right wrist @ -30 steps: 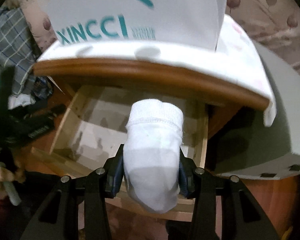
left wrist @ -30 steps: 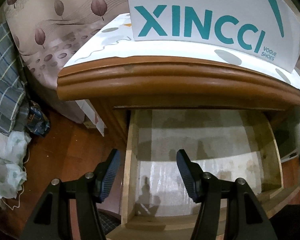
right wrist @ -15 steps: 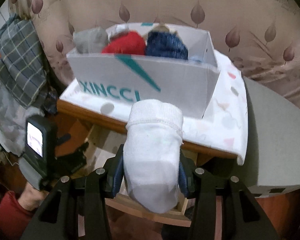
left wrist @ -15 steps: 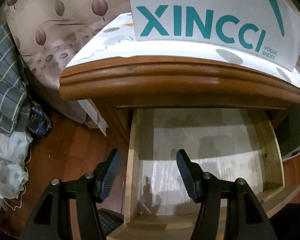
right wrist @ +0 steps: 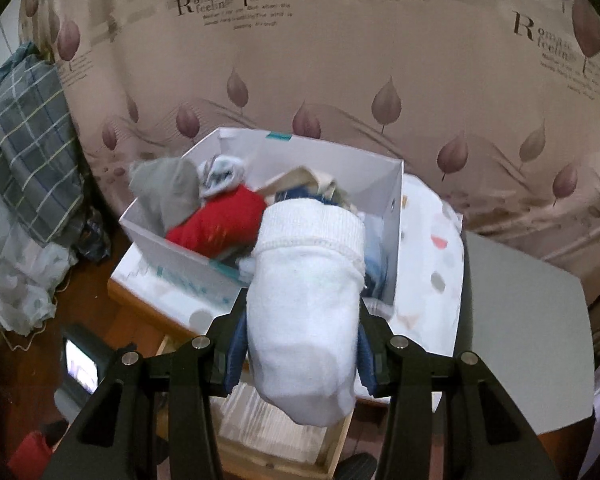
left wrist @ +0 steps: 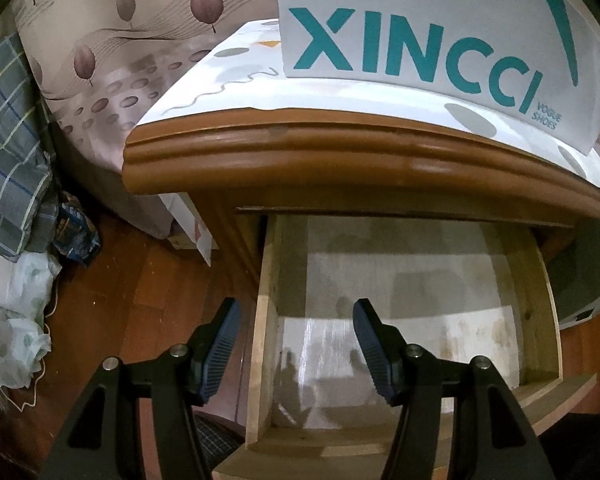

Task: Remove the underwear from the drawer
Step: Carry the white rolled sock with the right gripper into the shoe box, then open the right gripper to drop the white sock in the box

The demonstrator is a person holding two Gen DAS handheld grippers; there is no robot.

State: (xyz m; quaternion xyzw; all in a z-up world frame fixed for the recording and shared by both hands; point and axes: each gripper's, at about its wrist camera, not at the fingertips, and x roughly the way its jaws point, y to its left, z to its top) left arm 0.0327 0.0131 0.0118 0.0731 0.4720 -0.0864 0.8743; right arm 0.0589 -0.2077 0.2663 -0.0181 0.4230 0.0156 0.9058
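The right gripper (right wrist: 302, 344) pinches a rolled white underwear bundle (right wrist: 306, 304), held up in front of the shoe box (right wrist: 380, 176). The left gripper (left wrist: 296, 344) hangs spread, pinching nothing, with the open drawer (left wrist: 536, 304) just beyond its fingers.

The wooden nightstand (left wrist: 340, 160) carries a white patterned cloth (left wrist: 236, 84) that covers its top and hangs over the right edge. On the cloth stands a white shoe box (right wrist: 332, 164) lettered in teal, set near the front edge and filled with rolled garments, grey, red and blue. Below the top, the drawer (left wrist: 536, 304) stands pulled out, its pale lined bottom bare. The nightstand stands on a reddish wooden floor (left wrist: 132, 288).
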